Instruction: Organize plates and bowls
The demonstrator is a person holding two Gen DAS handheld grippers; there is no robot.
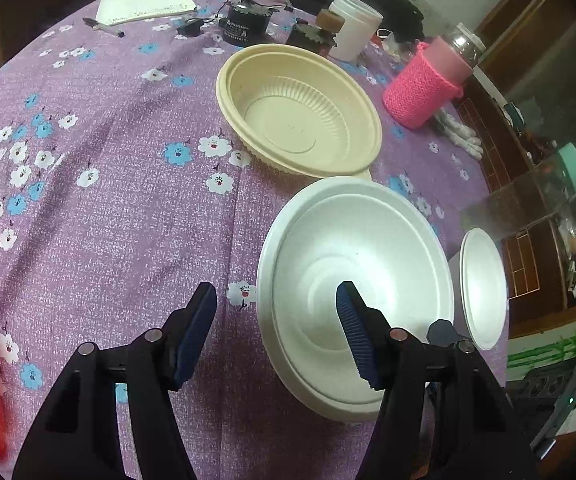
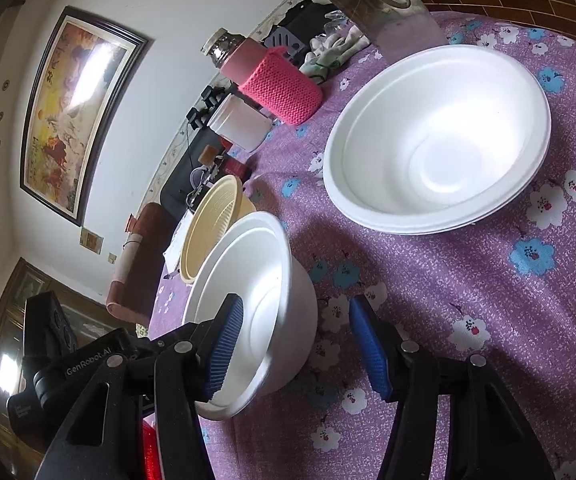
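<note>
Purple floral cloth [image 1: 100,216] is spread over the whole table; behind it a white wall with a framed painting [image 2: 74,110] is seen from the right wrist, and dark wooden furniture [image 1: 528,80] is seen from the left wrist. At the far edge of the table a white jar [image 1: 354,28], a bottle in a pink knitted sleeve [image 1: 428,84], a notepad [image 1: 144,2] and a pen [image 1: 102,27] are gathered; nothing can be made out inside the jar or bottle. A cream ribbed bowl [image 1: 300,110] is set upright and empty near the middle; just beside it, toward the camera, a white foam bowl [image 1: 352,284] is set, apparently nested in a second one, also empty. A further white bowl [image 2: 440,140] is seen lying well apart in the right wrist view. The left gripper [image 1: 276,332] is held apart, one finger over the cloth and the other over the white foam bowl's inside, its rim between them unpressed. The right gripper [image 2: 296,344] is likewise apart; the bowl's wall is straddled, though contact cannot be told.
</note>
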